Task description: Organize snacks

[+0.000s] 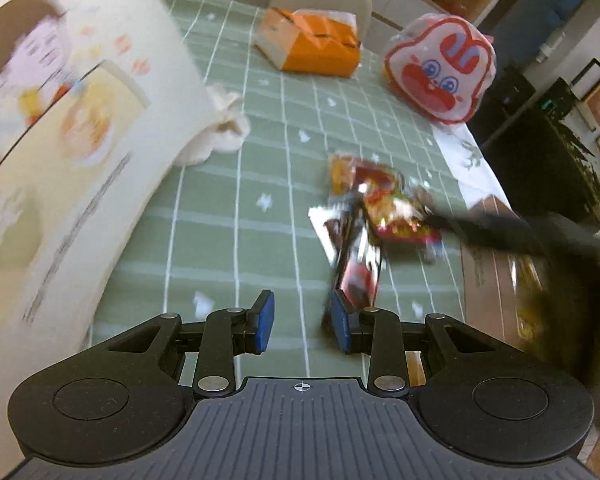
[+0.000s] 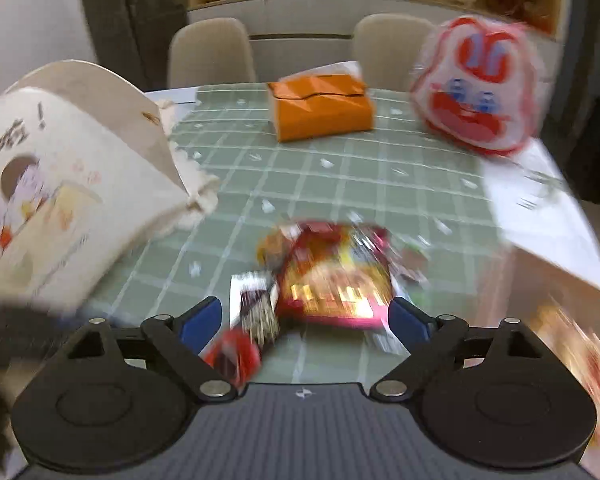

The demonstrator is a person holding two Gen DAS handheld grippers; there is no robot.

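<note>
A pile of small snack packets lies on the green checked tablecloth (image 1: 228, 216). A red and yellow packet (image 1: 396, 208) tops it, and a dark red packet (image 1: 356, 276) lies nearer me. My left gripper (image 1: 302, 324) is open and empty, just short of the dark red packet. In the right wrist view the red and yellow packet (image 2: 336, 280) lies just ahead of my right gripper (image 2: 306, 320), which is wide open. A small red packet (image 2: 236, 356) and a dark packet (image 2: 256, 304) lie between its fingers. The view is blurred.
A large cream paper bag (image 1: 60, 152) with cartoon print stands at the left, also in the right wrist view (image 2: 64, 184). An orange box (image 1: 312, 40) and a rabbit-face bag (image 1: 440, 68) sit at the far side. A cardboard box (image 1: 496, 276) is at the right edge. Chairs (image 2: 212, 52) stand behind.
</note>
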